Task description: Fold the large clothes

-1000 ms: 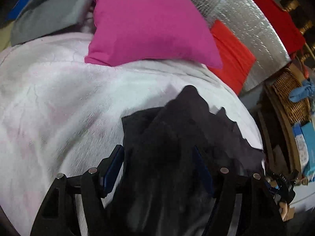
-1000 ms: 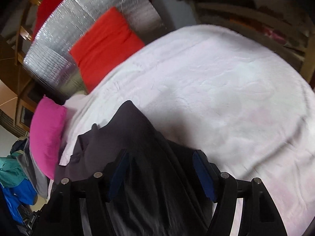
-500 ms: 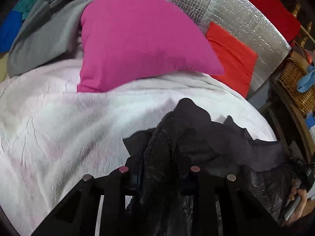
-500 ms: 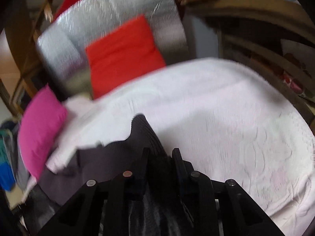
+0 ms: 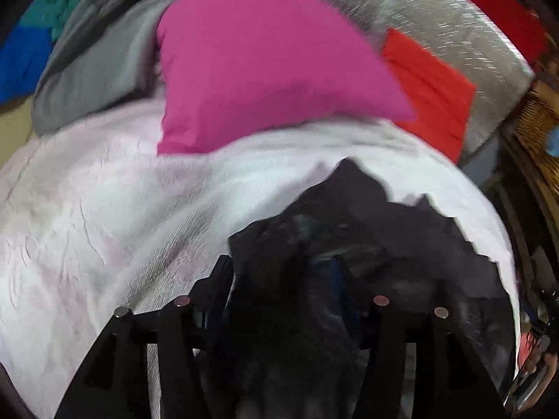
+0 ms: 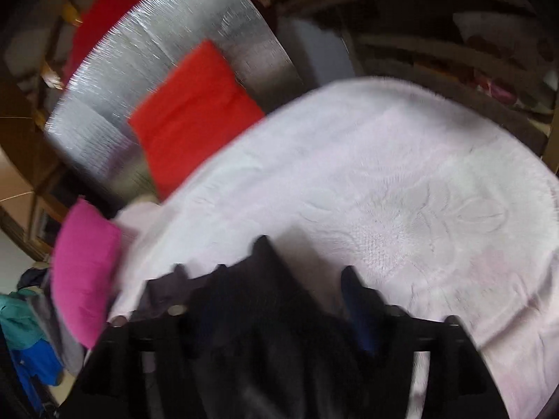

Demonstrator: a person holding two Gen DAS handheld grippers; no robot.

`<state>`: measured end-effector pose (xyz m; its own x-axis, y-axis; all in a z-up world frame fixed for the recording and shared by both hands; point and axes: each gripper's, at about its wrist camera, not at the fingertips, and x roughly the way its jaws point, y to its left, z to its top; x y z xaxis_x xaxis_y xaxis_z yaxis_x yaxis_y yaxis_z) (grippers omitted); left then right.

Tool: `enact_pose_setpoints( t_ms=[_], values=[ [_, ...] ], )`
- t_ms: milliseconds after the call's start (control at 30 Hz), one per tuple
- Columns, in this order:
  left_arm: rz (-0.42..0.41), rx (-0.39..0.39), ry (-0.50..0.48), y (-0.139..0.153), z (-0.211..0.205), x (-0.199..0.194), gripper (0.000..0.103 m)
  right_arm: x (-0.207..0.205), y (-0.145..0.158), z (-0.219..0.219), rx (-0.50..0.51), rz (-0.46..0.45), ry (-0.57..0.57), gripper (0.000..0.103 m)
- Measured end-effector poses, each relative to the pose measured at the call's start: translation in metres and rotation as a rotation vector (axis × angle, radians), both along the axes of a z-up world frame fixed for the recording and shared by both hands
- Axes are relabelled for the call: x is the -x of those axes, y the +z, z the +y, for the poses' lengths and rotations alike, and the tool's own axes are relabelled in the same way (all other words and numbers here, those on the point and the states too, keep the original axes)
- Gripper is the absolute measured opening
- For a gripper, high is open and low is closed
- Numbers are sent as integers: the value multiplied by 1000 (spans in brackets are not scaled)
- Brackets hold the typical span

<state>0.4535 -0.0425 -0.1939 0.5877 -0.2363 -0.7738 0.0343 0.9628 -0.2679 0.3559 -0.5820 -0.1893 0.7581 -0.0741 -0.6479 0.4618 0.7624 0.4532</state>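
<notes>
A dark grey, almost black garment (image 5: pixel 353 216) lies bunched on the near part of a pale pink-white bedspread (image 5: pixel 104 216), its peaked upper edge reaching toward the pillows and its bulk running down under both cameras. In the left wrist view the left gripper (image 5: pixel 283 279) straddles a raised ridge of this cloth; its jaws have just been opening, they now stand clearly apart, and the fabric sits loosely between them, though blur and the dark cloth make it hard to tell whether either blue pad touches it. In the right wrist view the same garment (image 6: pixel 265 279) rises in a point between the fingers of the right gripper (image 6: pixel 279 293); these jaws have likewise just been opening and stand wide, with the cloth in the gap and the right-hand blue pad clear of it against the bedspread (image 6: pixel 401 181). Beyond the garment a magenta pillow (image 5: pixel 265 66) rests on the far side of the bed, with a red cushion (image 5: pixel 429 87) just beside it, leaning on a silver quilted panel (image 5: pixel 454 24). To the left of the magenta pillow lies a heap of grey, teal and blue clothing (image 5: pixel 87 59). Both views are smeared by motion.
</notes>
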Motion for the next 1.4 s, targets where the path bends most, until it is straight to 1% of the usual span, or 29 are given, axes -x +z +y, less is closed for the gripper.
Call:
enact_pose_setpoints(
  t_ms=[33, 67, 133, 167, 200, 233, 267, 333, 367, 400, 433, 467, 533, 567, 600, 667, 700, 767, 833, 867, 900, 967, 1033, 1067, 1167, 1267, 1300, 1333, 1400],
  values=[
    [-30, -1, -16, 7, -3, 7, 69, 9, 6, 9, 18, 12, 30, 71],
    [-63, 0, -42, 15, -9, 18, 71, 13, 9, 19, 30, 22, 50, 71],
    [-84, -2, -87, 21, -18, 31, 75, 32, 12, 47, 82, 38, 129, 66],
    [-81, -13, -128, 21, -28, 41, 75, 44, 14, 64, 119, 45, 173, 63],
    [-76, -21, -149, 20, -34, 45, 75, 50, 12, 80, 148, 57, 209, 53],
    [-64, -36, -182, 16, -42, 52, 75, 54, 9, 94, 165, 73, 243, 45],
    [-46, -53, -207, 10, -49, 59, 75, 59, 4, 111, 178, 95, 293, 44],
    [12, -98, -227, -5, -58, 66, 75, 63, -8, 135, 204, 129, 339, 44],
    [80, -143, -238, -21, -63, 69, 75, 65, -17, 143, 213, 160, 347, 44],
    [96, -168, -246, -28, -66, 71, 76, 63, -31, 151, 209, 219, 355, 44],
    [79, -195, -255, -30, -69, 76, 77, 62, -42, 156, 213, 259, 356, 45],
    [56, -234, -269, -28, -74, 80, 77, 63, -45, 159, 235, 263, 353, 45],
    [47, -249, -279, -22, -75, 85, 77, 65, -38, 163, 253, 271, 345, 44],
    [40, -227, -280, -19, -73, 87, 77, 69, -33, 163, 222, 249, 342, 45],
    [28, -183, -278, -13, -69, 89, 77, 72, -26, 162, 182, 197, 343, 45],
    [-12, -106, -268, -2, -63, 90, 77, 72, -12, 169, 188, 118, 349, 45],
    [-38, -91, -267, 3, -62, 90, 77, 71, -7, 174, 206, 87, 359, 45],
    [-59, -124, -259, 7, -66, 90, 78, 64, 0, 187, 221, 36, 388, 45],
    [-21, -177, -251, -3, -72, 85, 80, 52, -8, 202, 184, 46, 420, 45],
    [42, -214, -257, -17, -77, 78, 80, 42, -19, 206, 155, 84, 434, 45],
    [62, -233, -266, -26, -81, 75, 83, 30, -35, 209, 131, 155, 437, 45],
    [24, -284, -278, -26, -87, 76, 85, 20, -55, 204, 94, 224, 440, 45],
    [14, -313, -296, -24, -91, 78, 85, 22, -52, 196, 42, 207, 441, 44],
    [8, -306, -300, -22, -89, 79, 85, 25, -49, 190, 17, 200, 439, 44],
    [12, -251, -276, -13, -77, 80, 85, 41, -40, 171, 2, 187, 406, 44],
    [-27, -205, -218, 0, -56, 81, 85, 67, -24, 134, -25, 150, 316, 45],
    [-46, -194, -188, 6, -47, 82, 85, 79, -18, 117, -30, 131, 267, 49],
    [-58, -184, -159, 10, -37, 81, 85, 86, -16, 105, -32, 122, 236, 56],
    [-59, -170, -117, 10, -18, 74, 85, 105, -12, 74, -60, 97, 151, 61]
  ],
)
